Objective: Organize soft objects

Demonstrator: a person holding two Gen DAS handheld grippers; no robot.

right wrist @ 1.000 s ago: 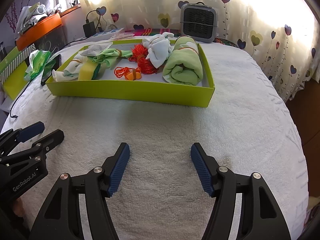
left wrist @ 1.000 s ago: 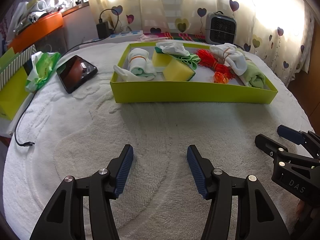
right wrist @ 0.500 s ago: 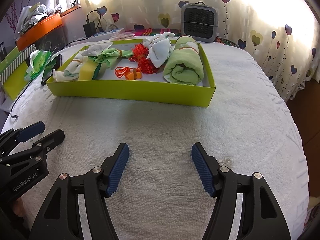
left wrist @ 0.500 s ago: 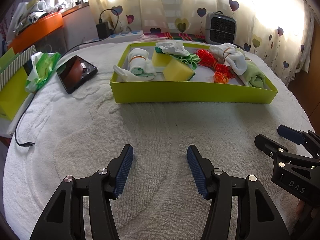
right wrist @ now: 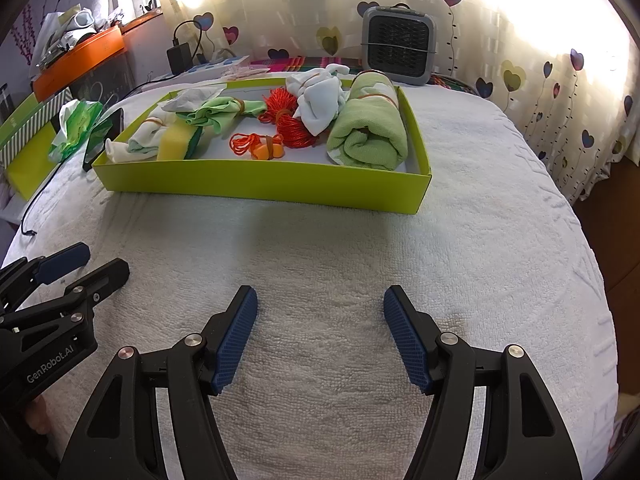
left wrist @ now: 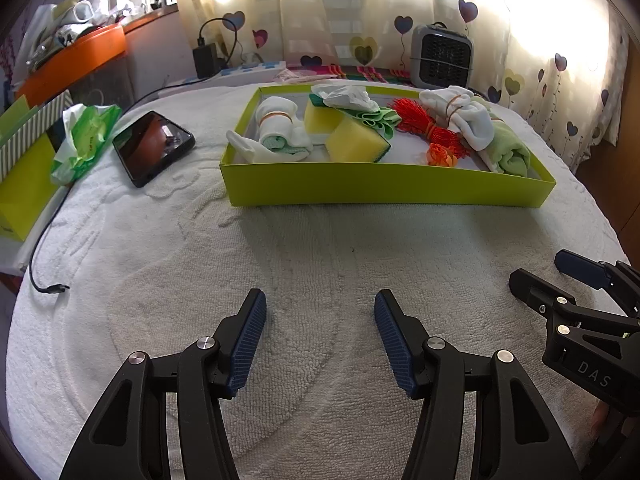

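Bare towel lies open ahead — the tray wall bars the way.

A tray sits on a towel-covered table, well ahead of both grippers. Inside it, from left to right, lie a rolled sock bundle, two sponges side by side with a bunched cloth resting over them, a bundle of string, a small ribbon knot in front of the string, a second sock bundle, and a rolled towel along the right wall. Left of the tray a phone lies on the table, with a tissue pack and a box farther left. Behind the tray stands a heater before the curtain. A cable trails near the table's left edge.
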